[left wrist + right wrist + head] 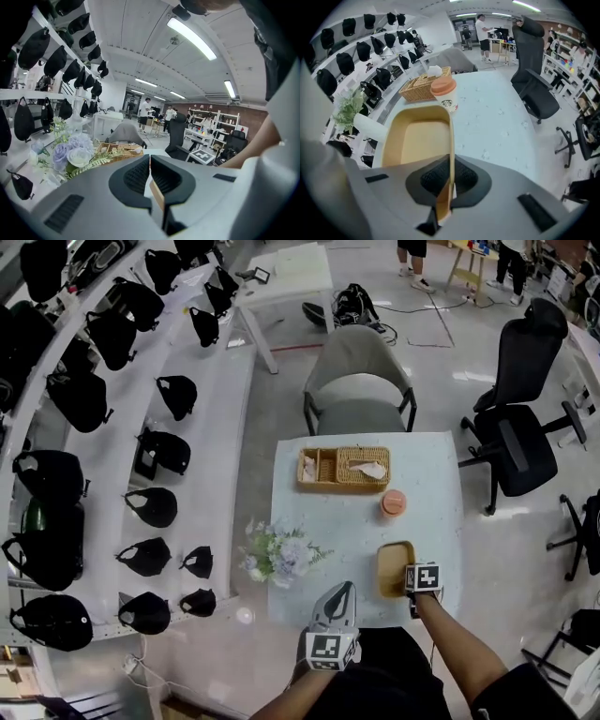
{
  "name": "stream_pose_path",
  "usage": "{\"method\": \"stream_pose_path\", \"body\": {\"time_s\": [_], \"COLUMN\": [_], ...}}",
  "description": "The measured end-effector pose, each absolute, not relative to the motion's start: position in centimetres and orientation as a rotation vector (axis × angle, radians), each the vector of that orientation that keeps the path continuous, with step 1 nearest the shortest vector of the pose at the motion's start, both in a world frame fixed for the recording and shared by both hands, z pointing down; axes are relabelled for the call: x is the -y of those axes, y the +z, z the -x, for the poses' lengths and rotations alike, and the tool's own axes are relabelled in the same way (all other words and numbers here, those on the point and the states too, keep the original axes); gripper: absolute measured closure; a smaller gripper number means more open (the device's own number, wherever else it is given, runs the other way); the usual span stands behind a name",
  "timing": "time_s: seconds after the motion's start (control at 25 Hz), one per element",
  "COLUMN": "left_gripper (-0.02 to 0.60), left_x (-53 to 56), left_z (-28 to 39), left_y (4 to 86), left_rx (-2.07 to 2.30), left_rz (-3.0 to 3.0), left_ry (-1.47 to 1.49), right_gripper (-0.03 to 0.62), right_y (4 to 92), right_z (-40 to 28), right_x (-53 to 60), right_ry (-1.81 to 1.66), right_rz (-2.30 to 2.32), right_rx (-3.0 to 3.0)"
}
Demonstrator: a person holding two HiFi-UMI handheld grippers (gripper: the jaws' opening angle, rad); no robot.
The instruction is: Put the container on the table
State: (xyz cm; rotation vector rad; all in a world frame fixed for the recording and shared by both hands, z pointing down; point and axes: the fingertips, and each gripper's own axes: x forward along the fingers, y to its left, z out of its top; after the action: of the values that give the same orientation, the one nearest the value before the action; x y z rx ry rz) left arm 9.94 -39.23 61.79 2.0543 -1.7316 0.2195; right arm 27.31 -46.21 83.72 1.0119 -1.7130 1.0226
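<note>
A shallow tan container (pixel 395 568) (pixel 419 138) is low over the near right part of the pale table (pixel 356 521); whether it rests on the top I cannot tell. My right gripper (pixel 412 594) (pixel 451 161) is shut on the container's near right wall, which runs up between the pads. My left gripper (pixel 335 607) (pixel 150 171) is at the table's near edge, left of the container and apart from it. Its pads meet and I see nothing held in it.
A wicker basket (pixel 343 469) with tissues sits at the table's far side. An orange-lidded paper cup (pixel 394 502) (pixel 444 93) stands just beyond the container. A bunch of flowers (pixel 279 554) is at the table's left edge. A grey chair (pixel 359 381), a black office chair (pixel 525 418) and cap shelves (pixel 216 427) surround the table.
</note>
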Motion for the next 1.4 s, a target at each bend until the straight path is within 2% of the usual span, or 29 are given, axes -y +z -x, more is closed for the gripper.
{"method": "stream_pose_path", "body": {"time_s": [0.52, 0.8, 0.92, 1.04, 1.16, 1.4], "left_gripper": [0.569, 0.569, 0.569, 0.569, 0.569, 0.569], "left_x": [40.4, 38.8, 38.3, 38.2, 38.0, 37.3], "left_z": [-10.2, -10.1, -10.3, -10.3, -9.8, -8.8], "left_y": [63.4, 64.3, 64.7, 64.2, 63.2, 61.6], "left_rx": [1.794, 1.767, 1.758, 1.755, 1.763, 1.739], "left_rz": [-1.96, -1.951, -1.952, -1.963, -1.967, -1.982], "left_ry": [0.228, 0.269, 0.268, 0.254, 0.231, 0.179], "right_gripper": [0.591, 0.583, 0.486, 0.441, 0.424, 0.438], "right_y": [91.5, 93.0, 92.9, 92.0, 90.4, 86.4], "right_z": [-26.3, -26.5, -26.4, -26.4, -26.4, -26.9], "right_x": [50.4, 50.7, 50.6, 50.7, 50.4, 48.5], "right_ry": [0.97, 0.936, 0.962, 0.976, 0.994, 1.061], "right_rz": [-0.952, -0.995, -1.001, -1.028, -1.042, -1.065], "right_rx": [1.66, 1.652, 1.673, 1.718, 1.757, 1.807]}}
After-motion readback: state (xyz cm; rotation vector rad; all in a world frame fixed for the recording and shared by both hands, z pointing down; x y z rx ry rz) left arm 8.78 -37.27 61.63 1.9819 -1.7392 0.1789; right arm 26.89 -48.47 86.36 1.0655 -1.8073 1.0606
